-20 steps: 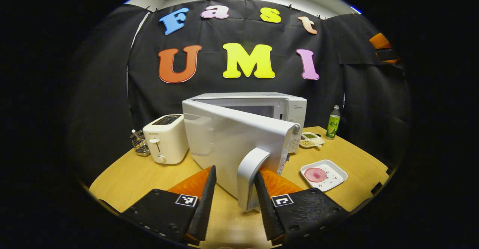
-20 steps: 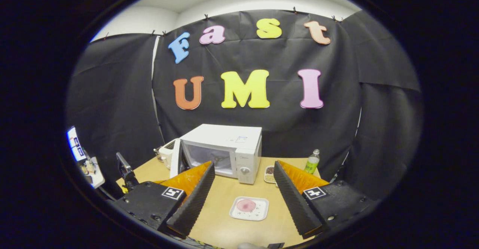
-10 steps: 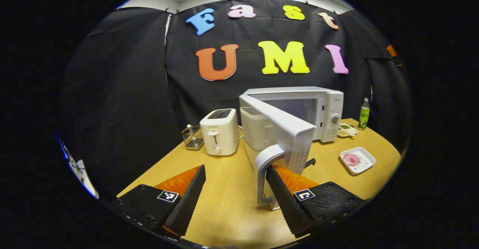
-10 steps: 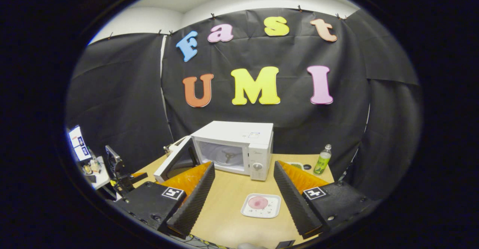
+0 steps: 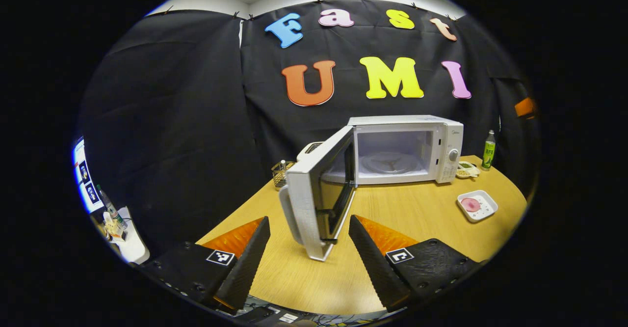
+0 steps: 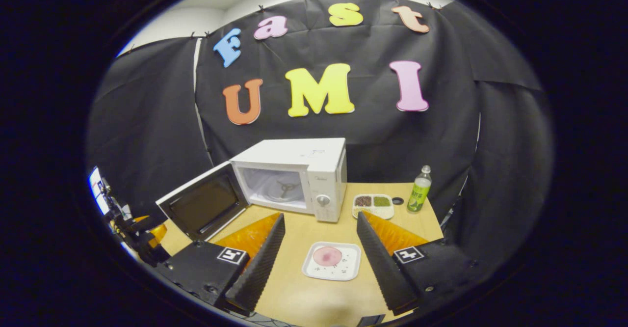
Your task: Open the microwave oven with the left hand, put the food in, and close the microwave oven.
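Observation:
The white microwave point(image 5: 407, 148) stands at the back of the wooden table point(image 5: 417, 219), its cavity and turntable showing. Its door point(image 5: 319, 199) hangs wide open to the left, with the handle point(image 5: 286, 214) on the outer face. My left gripper point(image 5: 309, 224) is open and held back from the door's free edge, touching nothing. In the right gripper view the microwave point(image 6: 294, 177) and its open door point(image 6: 203, 206) lie ahead. The white plate point(image 6: 332, 260) with a pink slice of food point(image 6: 327, 256) lies between and beyond the fingers of my open right gripper point(image 6: 320, 217).
A green bottle point(image 6: 418, 189), a bottle cap point(image 6: 398, 201) and a divided dish of grains point(image 6: 373, 205) stand right of the microwave. A toaster point(image 5: 309, 148) and a wire rack point(image 5: 279, 172) sit behind the open door. The plate point(image 5: 477, 205) lies near the table's right edge.
The door has swung from half open to wide open. My left gripper has let go of the handle and drawn back. My right gripper has tilted down toward the plate.

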`<action>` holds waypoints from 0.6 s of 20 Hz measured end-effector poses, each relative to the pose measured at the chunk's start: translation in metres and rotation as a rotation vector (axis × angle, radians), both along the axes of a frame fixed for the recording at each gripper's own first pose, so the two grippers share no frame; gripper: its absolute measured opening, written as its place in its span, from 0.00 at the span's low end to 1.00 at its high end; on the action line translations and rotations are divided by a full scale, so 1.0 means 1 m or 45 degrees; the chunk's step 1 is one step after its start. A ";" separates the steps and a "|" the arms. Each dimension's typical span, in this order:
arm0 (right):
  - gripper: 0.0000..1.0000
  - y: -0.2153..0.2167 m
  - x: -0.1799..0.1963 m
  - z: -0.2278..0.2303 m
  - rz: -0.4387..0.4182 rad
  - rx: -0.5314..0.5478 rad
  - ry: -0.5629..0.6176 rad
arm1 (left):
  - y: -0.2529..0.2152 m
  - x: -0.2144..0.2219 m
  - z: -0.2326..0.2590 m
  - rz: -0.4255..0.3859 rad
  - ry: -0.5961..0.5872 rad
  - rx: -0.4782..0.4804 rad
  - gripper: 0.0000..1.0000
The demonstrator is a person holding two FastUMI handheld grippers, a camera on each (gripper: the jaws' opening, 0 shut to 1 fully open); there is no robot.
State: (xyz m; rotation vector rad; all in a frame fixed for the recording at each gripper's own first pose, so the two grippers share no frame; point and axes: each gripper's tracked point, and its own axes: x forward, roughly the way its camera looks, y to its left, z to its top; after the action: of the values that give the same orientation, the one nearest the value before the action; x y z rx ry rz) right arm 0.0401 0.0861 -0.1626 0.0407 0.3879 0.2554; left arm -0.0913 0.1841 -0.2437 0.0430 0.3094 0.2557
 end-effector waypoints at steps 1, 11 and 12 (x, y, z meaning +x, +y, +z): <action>0.78 -0.008 0.007 -0.015 -0.011 -0.018 0.030 | -0.012 0.003 0.001 -0.018 -0.004 -0.012 0.96; 0.60 -0.046 0.067 -0.191 0.032 0.014 0.535 | -0.129 0.037 0.051 -0.152 -0.048 -0.032 0.96; 0.59 -0.047 0.071 -0.204 0.039 0.033 0.578 | -0.139 0.039 0.058 -0.151 -0.058 -0.033 0.96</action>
State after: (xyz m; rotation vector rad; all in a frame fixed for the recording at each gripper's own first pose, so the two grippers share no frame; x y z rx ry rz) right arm 0.1112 0.0396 -0.3663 0.1191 0.8372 0.2813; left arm -0.0523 0.0453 -0.1858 0.0294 0.2635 0.1346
